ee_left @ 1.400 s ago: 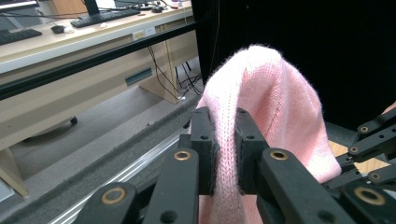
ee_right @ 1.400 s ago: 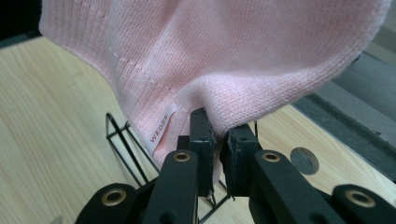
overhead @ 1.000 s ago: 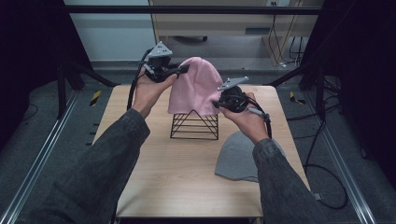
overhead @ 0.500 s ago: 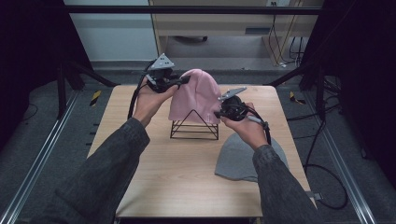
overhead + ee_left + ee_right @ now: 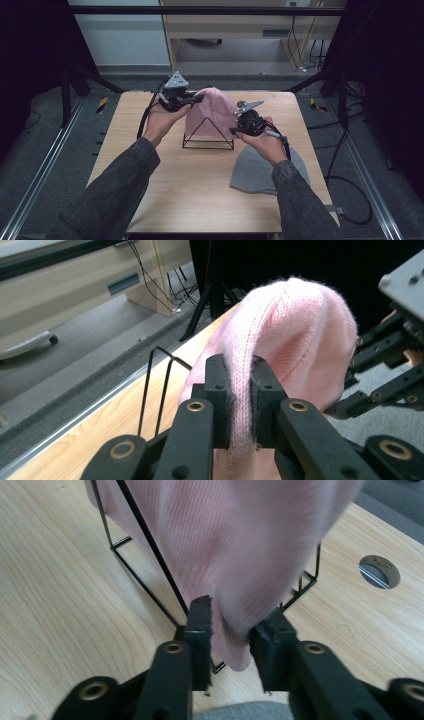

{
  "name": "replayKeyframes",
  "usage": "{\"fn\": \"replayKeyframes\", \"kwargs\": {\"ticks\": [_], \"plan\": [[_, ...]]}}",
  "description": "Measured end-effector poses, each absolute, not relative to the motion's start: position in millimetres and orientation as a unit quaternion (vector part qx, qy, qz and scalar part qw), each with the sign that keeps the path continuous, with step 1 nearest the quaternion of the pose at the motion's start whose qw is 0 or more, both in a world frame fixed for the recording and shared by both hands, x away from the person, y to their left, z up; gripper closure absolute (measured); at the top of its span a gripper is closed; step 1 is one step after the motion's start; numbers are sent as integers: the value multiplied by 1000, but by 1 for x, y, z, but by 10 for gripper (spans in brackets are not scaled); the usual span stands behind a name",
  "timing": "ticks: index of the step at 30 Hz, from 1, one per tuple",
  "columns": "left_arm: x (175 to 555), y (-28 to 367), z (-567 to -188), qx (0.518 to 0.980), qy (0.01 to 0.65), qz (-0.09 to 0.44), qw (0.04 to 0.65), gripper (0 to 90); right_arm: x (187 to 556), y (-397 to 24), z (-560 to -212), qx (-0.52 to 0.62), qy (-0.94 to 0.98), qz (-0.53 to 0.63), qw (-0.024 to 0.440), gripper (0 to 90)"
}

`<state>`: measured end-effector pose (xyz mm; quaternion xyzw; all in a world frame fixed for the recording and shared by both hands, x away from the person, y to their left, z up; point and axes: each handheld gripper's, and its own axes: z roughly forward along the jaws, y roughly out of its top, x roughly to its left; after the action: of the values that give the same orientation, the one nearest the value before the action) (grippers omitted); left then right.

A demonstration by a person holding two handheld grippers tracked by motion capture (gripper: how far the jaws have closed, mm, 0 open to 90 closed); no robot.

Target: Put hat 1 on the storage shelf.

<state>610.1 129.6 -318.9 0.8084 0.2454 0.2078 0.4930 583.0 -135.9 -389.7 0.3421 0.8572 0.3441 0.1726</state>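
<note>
A pink knit hat [image 5: 215, 112] hangs over a black wire stand [image 5: 207, 145] shaped like a triangle, at the table's middle. My left gripper [image 5: 197, 99] is at the hat's upper left. In the left gripper view, the left gripper [image 5: 239, 375] is shut on a fold of the pink hat [image 5: 300, 330], with the stand's wires [image 5: 150, 385] to its left. My right gripper [image 5: 234, 131] is at the hat's lower right edge. In the right gripper view, the right gripper [image 5: 232, 615] pinches the hem of the blurred pink hat [image 5: 225, 540] in front of the stand [image 5: 145, 545].
A grey knit hat [image 5: 257, 172] lies flat on the wooden table [image 5: 150, 200] under my right forearm. A round cable hole [image 5: 379, 571] sits in the tabletop beyond the stand. A cabinet and cables stand behind the table's far edge.
Both grippers have come down with the pink hat, drawing it lower over the wire stand. The grey hat has not moved.
</note>
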Motion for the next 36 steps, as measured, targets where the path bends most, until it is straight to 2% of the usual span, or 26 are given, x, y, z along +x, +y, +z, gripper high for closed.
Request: {"fn": "replayKeyframes", "kwargs": {"ticks": [4, 11, 25, 31, 36], "plan": [[610, 129, -324, 811, 250, 206, 487, 810, 577, -141, -387, 349, 854, 341, 180, 574], [604, 128, -329, 824, 241, 197, 473, 813, 570, -149, -382, 352, 852, 337, 191, 501], [600, 128, -344, 840, 256, 189, 439, 813, 560, -159, -380, 360, 849, 333, 198, 512], [597, 130, -354, 853, 262, 186, 410, 814, 556, -180, -380, 375, 845, 321, 205, 519], [598, 135, -363, 849, 278, 172, 415, 811, 555, -193, -383, 388, 841, 315, 207, 521]]}}
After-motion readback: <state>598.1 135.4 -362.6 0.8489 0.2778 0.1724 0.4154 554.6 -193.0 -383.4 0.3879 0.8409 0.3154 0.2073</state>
